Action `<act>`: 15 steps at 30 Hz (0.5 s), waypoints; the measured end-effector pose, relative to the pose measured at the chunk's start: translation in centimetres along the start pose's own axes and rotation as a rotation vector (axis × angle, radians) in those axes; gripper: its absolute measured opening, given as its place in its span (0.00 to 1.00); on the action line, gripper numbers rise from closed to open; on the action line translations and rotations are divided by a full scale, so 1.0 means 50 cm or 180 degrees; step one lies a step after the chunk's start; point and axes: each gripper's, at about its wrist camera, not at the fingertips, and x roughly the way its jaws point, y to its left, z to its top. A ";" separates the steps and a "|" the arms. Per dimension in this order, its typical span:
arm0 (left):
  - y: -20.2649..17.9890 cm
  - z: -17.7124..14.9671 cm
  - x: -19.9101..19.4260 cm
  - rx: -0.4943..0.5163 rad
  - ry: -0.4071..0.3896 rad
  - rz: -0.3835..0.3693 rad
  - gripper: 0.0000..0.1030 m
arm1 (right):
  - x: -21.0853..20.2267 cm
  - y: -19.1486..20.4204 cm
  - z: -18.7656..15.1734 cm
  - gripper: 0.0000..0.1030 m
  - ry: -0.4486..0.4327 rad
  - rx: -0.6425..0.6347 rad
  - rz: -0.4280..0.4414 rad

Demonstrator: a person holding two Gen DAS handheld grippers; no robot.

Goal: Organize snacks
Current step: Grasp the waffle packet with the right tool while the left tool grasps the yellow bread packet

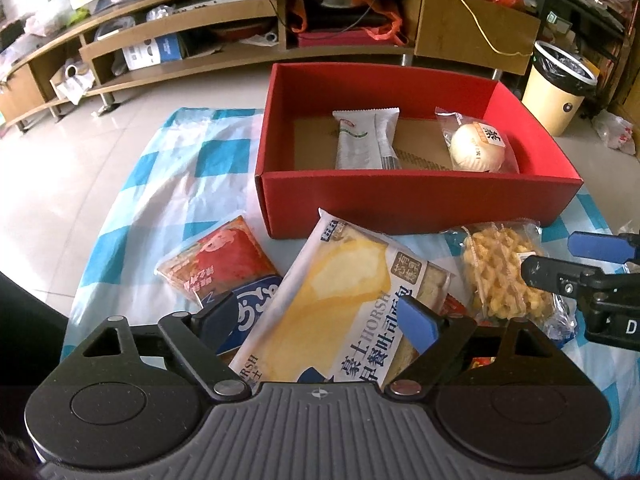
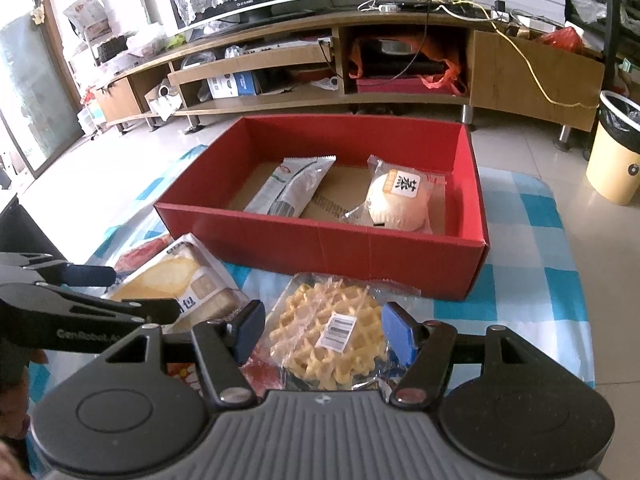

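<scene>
The left gripper [image 1: 320, 320] is spreading wide around a glossy toast packet [image 1: 332, 304]; the right gripper [image 2: 320, 334] is half-open, flanking a crinkly waffle bag [image 2: 328, 330], contact unclear.

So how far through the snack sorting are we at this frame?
Two are done: a white bar packet and a wrapped bun lie in the red box. The left gripper straddles the toast bread pack, the right gripper straddles the waffle bag. A red snack packet also waits outside.
</scene>
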 end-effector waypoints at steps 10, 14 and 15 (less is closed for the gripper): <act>-0.004 -0.007 0.007 0.0076 0.0038 -0.0089 0.90 | 0.030 0.001 -0.009 0.64 0.0195 0.0034 -0.0029; -0.014 -0.009 0.011 0.0180 0.0035 -0.0108 0.93 | 0.048 -0.001 -0.011 0.65 0.0280 0.0091 -0.0028; -0.016 -0.010 0.012 0.0206 0.0034 -0.0099 0.94 | 0.052 0.000 -0.012 0.66 0.0297 0.0090 -0.0039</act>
